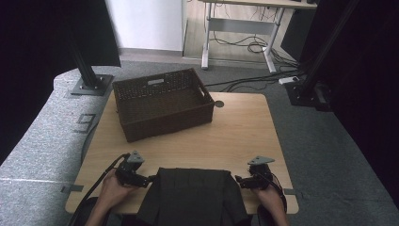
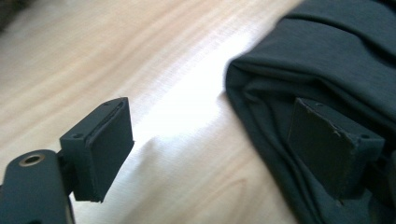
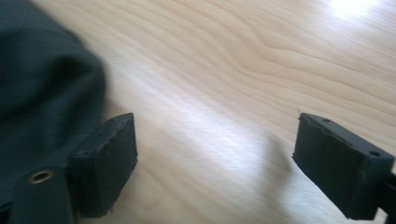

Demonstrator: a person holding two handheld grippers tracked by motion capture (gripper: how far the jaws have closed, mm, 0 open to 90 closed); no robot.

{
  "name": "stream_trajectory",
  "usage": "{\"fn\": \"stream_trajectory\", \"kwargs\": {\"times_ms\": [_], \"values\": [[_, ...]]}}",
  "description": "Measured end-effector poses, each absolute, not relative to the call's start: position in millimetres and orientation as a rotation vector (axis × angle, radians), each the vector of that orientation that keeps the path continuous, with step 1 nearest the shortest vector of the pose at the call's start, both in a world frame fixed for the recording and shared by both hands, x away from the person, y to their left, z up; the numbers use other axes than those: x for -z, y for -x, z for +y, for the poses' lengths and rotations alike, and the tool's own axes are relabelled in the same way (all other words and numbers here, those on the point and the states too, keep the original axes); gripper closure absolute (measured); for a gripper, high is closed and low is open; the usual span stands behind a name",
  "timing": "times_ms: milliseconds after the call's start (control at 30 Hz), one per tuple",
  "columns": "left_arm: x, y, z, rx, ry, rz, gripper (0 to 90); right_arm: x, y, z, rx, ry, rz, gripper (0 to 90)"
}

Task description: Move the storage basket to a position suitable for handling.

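Observation:
A dark folded garment (image 1: 190, 195) lies on the wooden table (image 1: 235, 136) at its near edge, hanging partly over it. My left gripper (image 1: 147, 179) sits at the garment's left edge and stands open. In the left gripper view its jaws are wide apart (image 2: 210, 154), bare wood between them, and the cloth (image 2: 327, 65) lies under and behind the right jaw. My right gripper (image 1: 239, 180) is at the garment's right edge, also open. In the right gripper view (image 3: 215, 163) only wood shows between the jaws, with the cloth (image 3: 42, 79) off to the left.
A dark brown woven basket (image 1: 162, 101) stands at the table's far left, with nothing in it. A small round grommet (image 1: 219, 103) sits beside it. Grey carpet surrounds the table, and black stand bases (image 1: 89, 84) rest on the floor beyond.

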State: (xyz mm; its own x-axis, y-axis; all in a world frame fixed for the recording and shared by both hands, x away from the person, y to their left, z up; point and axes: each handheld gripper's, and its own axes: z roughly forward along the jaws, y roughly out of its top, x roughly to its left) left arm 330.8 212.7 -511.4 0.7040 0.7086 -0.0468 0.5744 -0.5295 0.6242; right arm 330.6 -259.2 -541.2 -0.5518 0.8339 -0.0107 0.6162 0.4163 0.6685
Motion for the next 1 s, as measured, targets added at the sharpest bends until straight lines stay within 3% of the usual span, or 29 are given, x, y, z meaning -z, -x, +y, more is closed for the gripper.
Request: {"fn": "stream_trajectory", "kwargs": {"times_ms": [67, 167, 433, 767, 1000], "values": [[509.8, -335.2, 213.6, -0.286, -2.289, 0.980, 11.1, 544.7, -332.8, -263.0, -0.878, -1.269, 2.307, 12.1], [507.0, -342.1, 215.7, -0.286, -2.284, 0.987, 6.8, 549.7, -335.6, -267.1, -0.857, -1.292, 2.284, 0.0], [498.1, -360.6, 220.6, -0.307, -2.257, 1.027, 0.0, 557.5, -337.8, -274.5, -0.933, -1.350, 2.195, 0.0], [472.5, -380.7, 224.2, -0.367, -2.239, 1.053, 2.3, 557.5, -337.8, -274.5, -0.933, -1.350, 2.194, 0.0], [451.1, -392.8, 230.3, -0.402, -2.191, 1.061, 13.5, 557.5, -337.8, -274.5, -0.933, -1.350, 2.194, 0.0]]}}
